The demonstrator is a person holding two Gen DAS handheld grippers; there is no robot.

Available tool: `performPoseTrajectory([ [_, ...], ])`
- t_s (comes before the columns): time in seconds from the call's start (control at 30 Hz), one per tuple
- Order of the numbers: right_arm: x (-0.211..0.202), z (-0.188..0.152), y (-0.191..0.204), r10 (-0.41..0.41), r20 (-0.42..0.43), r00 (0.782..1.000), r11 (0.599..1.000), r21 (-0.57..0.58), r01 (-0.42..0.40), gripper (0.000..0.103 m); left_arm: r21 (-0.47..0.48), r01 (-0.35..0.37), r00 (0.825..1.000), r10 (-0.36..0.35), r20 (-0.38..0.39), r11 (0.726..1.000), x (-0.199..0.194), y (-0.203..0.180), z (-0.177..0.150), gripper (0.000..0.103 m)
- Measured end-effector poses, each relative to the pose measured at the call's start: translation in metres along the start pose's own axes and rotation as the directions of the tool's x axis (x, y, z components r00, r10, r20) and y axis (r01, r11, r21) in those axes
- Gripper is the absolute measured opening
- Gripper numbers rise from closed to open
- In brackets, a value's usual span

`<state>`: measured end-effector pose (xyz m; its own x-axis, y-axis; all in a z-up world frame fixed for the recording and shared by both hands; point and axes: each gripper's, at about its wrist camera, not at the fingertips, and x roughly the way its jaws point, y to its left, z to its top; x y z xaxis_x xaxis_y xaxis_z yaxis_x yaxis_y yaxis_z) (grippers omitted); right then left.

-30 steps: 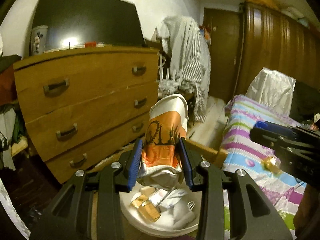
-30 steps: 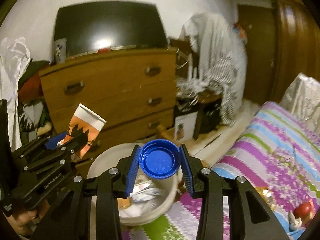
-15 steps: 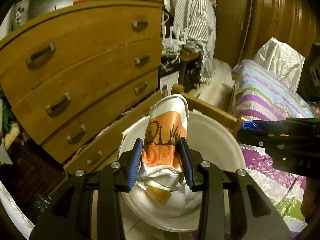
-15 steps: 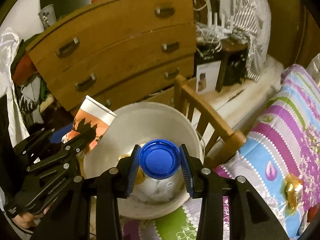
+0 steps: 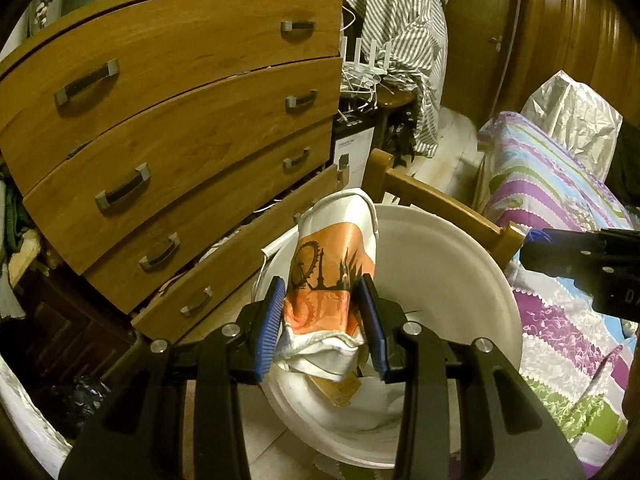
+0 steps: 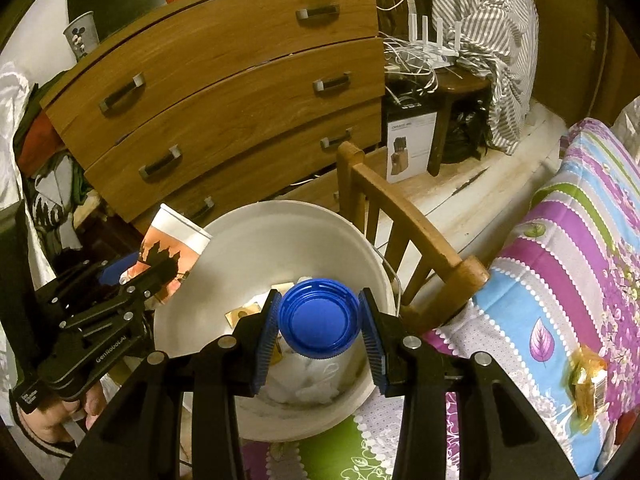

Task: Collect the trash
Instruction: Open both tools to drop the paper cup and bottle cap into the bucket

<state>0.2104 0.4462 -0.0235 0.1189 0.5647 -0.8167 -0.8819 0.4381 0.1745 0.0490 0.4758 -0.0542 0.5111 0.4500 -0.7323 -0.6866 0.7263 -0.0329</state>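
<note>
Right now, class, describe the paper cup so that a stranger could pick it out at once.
Below the wooden chest of drawers stands a round white bucket. Over its rim, the left gripper clamps a crushed white paper cup, alone bearing an orange skyline print.

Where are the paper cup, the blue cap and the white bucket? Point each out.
paper cup (image 5: 328, 276), left wrist view, on its orange printed side.
blue cap (image 6: 318, 322), right wrist view, on its flat top.
white bucket (image 6: 280, 240), right wrist view, on its bare inner wall.

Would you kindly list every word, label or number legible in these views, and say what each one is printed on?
"GenRobot.AI": on the left gripper, seen from the right wrist.
Small white label low on that gripper: too small to read.
White letters on the right gripper: cut off, unreadable.
Print on the white box: too blurred.
</note>
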Motion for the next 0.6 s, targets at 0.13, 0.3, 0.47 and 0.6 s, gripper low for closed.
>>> performPoseTrajectory([
  [0.13, -0.0002, 0.0001, -0.0003, 0.001, -0.001, 1.0, 1.0, 0.0, -0.001, 0.041, -0.004, -0.001, 1.0, 0.001, 0.001, 1.0, 0.0009, 0.0007, 0.0013, 0.037],
  [0.3, -0.0005, -0.0005, 0.0003, 0.004, -0.004, 1.0, 1.0, -0.002, -0.004, 0.041, -0.008, -0.005, 1.0, 0.005, 0.005, 1.0, 0.0018, 0.0019, 0.0027, 0.039],
  [0.47, -0.0006, -0.0005, 0.0013, -0.002, 0.002, 1.0, 1.0, 0.0, 0.002, 0.043, -0.013, -0.016, 1.0, 0.016, 0.007, 1.0, 0.0028, 0.0027, 0.0037, 0.042],
  [0.6, -0.0029, -0.001, -0.0023, -0.001, 0.022, 1.0, 1.0, 0.019, 0.0, 0.061, -0.029, -0.029, 1.0, 0.029, 0.011, 0.999, 0.0042, 0.0084, 0.0032, 0.067],
])
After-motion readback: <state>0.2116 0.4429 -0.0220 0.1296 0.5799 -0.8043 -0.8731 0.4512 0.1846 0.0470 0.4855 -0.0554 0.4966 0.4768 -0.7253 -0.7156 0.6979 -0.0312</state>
